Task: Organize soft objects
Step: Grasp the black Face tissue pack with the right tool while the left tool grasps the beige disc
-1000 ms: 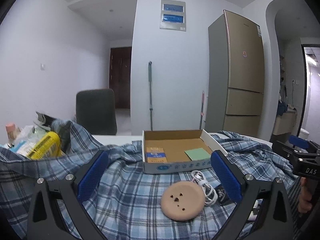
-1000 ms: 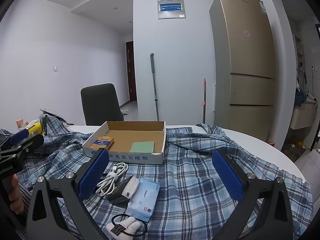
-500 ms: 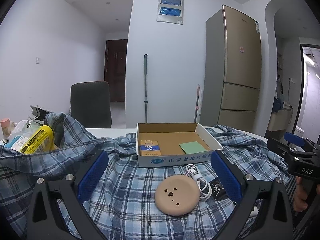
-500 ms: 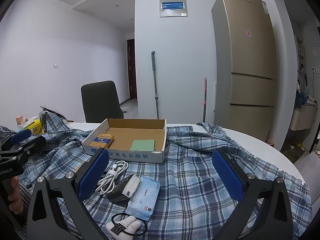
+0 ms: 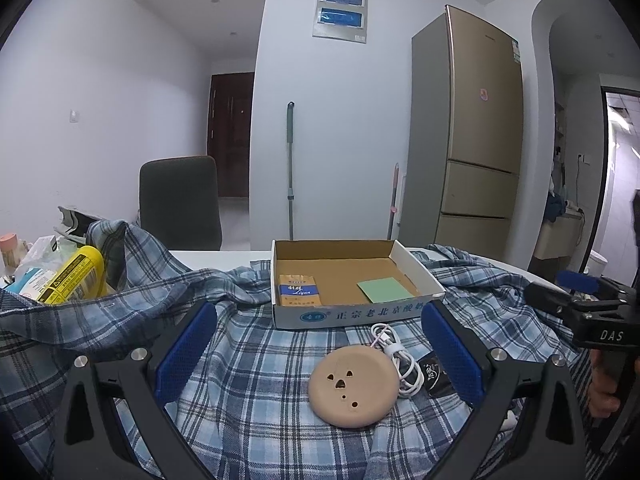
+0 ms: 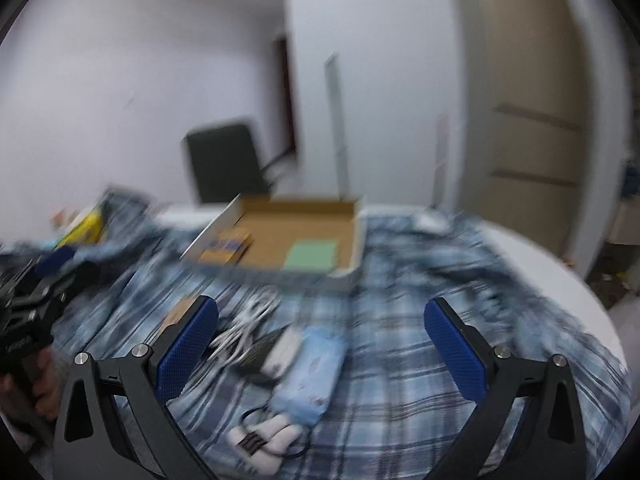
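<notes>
Plaid shirt [image 5: 248, 364] covers table; cardboard box [image 5: 348, 316] on it. Left gripper [image 5: 316, 354] and right gripper [image 6: 320, 346]: both jaws wide apart, holding nothing. Right view blurred.

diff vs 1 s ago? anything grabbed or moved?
Nothing grabbed or let go. The right gripper is on the move: its view is now motion-blurred and tipped lower toward the plaid shirt. The left gripper shifted only slightly. Both are open and empty as before. The cardboard box, round pad and white cable lie where they were.
</notes>
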